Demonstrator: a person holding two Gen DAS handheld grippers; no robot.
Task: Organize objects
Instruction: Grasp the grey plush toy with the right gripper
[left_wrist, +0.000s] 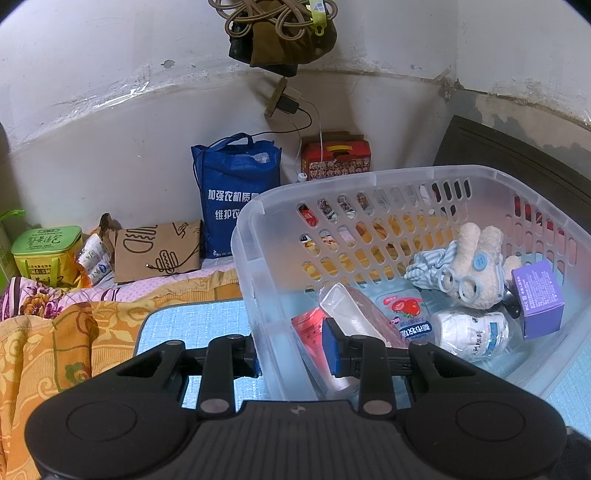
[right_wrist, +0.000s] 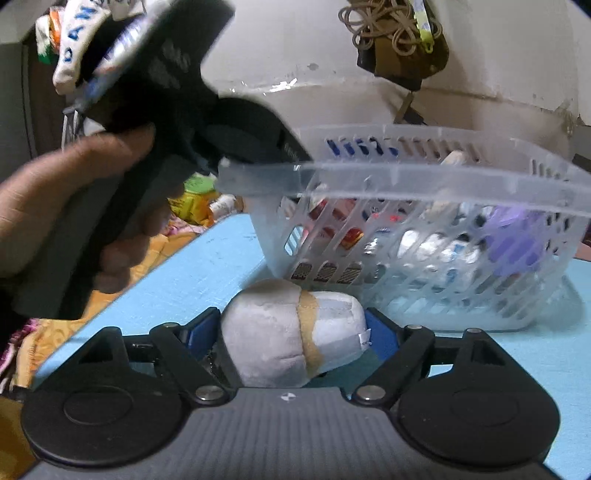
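I am in the step of picking up the last loose thing. The plush (right_wrist: 295, 332), grey and white with a tan band, lies on the blue worktop (right_wrist: 207, 254) just in front of the basket (right_wrist: 424, 177), between the fingers of my right claw (right_wrist: 295, 338). The pads stand at both sides of it; I judge they press on it, but the grip does not look firm yet.

My left claw (left_wrist: 295, 349) is closed on the near wall of the basket, one finger inside and one outside, and holds it a little tilted. In the basket I see a bunny (left_wrist: 476, 266), a bottle (left_wrist: 469, 332) and a purple box (left_wrist: 539, 299).

Next I must squeeze firm, lift above the rim, and drop the plush in a free place inside
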